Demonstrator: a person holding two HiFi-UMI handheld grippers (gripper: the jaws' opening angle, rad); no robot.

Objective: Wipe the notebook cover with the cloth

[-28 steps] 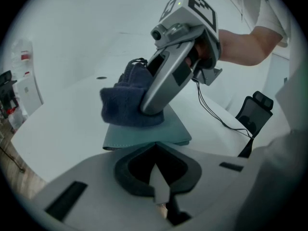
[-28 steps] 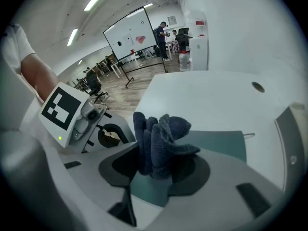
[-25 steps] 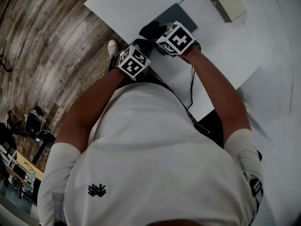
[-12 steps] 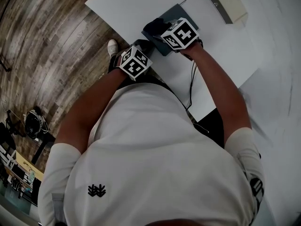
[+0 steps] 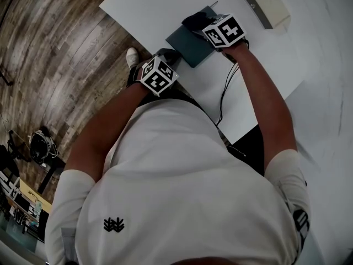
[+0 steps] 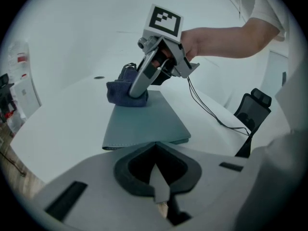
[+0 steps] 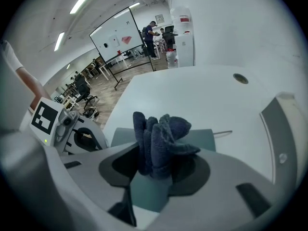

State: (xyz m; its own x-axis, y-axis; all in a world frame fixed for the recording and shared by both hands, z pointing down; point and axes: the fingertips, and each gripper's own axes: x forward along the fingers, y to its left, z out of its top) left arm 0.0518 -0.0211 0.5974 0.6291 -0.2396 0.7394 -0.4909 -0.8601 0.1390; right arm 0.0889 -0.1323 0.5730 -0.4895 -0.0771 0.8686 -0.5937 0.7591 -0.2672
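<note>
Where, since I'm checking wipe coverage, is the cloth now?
In the left gripper view, the cloth sits on the far left corner of the notebook, clamped in the right gripper.

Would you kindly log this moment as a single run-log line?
right gripper: shut on cloth, pressing it onto notebook | left gripper: shut, empty, by notebook edge
</note>
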